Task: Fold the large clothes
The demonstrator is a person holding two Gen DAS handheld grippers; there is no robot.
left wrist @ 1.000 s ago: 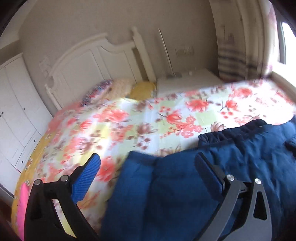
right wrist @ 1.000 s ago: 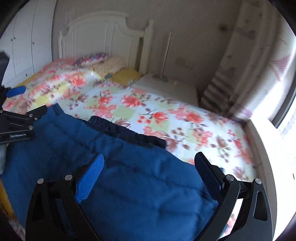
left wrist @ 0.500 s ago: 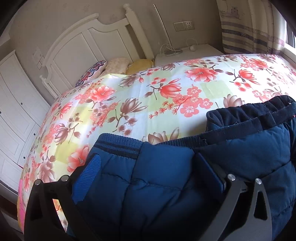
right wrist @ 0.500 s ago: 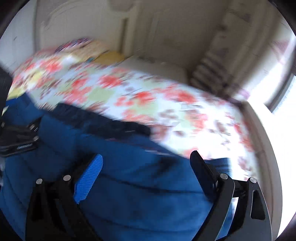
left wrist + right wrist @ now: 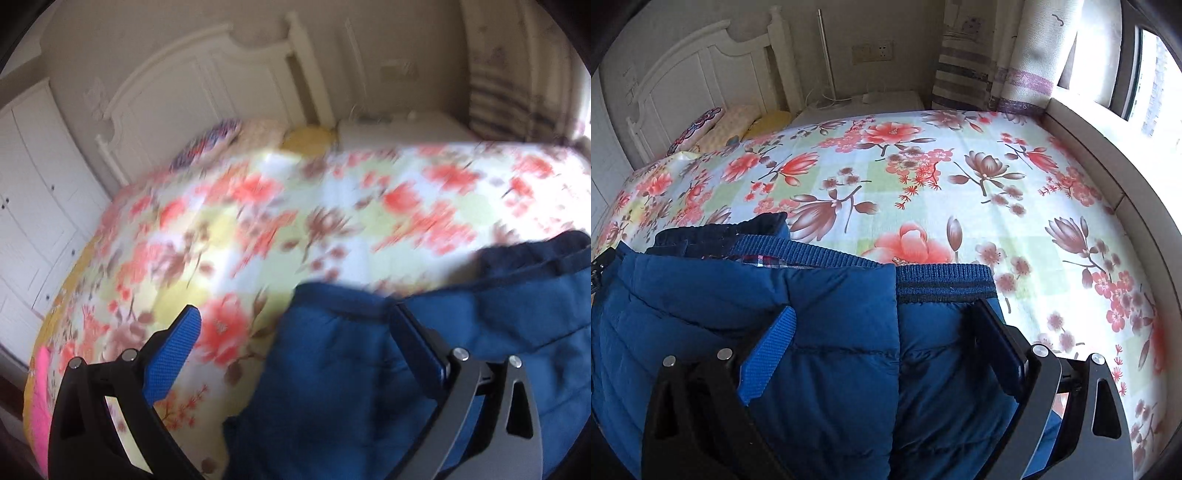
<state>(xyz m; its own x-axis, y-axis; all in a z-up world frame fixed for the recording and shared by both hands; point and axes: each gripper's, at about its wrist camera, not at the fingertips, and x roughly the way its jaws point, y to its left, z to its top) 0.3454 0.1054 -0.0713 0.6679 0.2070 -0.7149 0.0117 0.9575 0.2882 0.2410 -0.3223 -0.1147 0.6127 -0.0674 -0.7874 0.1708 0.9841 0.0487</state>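
Note:
A blue padded jacket lies on the floral bedspread, folded over itself, with its ribbed hem and a dark collar towards the headboard. My right gripper hovers over the hem end with its jaws wide open. The jacket lies beneath them and the pads do not press it. In the blurred left wrist view my left gripper is open over the jacket's left edge. Its left finger is over bare bedspread and its right finger over the fabric.
A white headboard and pillows stand at the bed's far end, with a white nightstand beside them. A curtain and window sill run along the right. White wardrobe doors line the left.
The left gripper has shifted left, so the jacket's edge now lies between its fingers instead of filling the gap. The right gripper has rolled and come nearer to the jacket's hem.

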